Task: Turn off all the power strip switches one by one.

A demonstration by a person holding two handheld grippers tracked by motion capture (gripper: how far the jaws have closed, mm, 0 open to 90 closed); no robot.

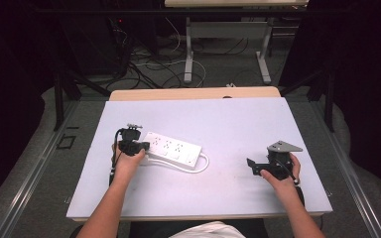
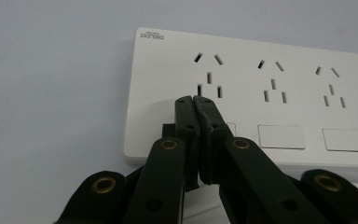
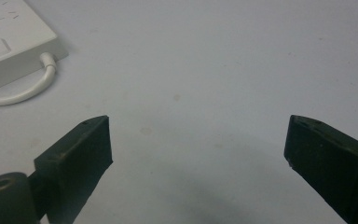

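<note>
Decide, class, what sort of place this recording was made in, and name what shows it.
Probably a lab or workshop set up for recording: a table with a pale mat, dark curtains at the sides, and loose cables on the floor behind.

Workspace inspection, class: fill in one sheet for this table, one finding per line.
Surface: pale table top, faint specks.
Job's things: white power strip, three socket groups, three switches.
Clutter: nothing seen.
Grippers: left gripper jaws together over the strip's first switch; right gripper jaws wide apart above bare table.
Cables: strip's white cord loops beside it.
Surroundings: floor cables, another table's legs behind.
</note>
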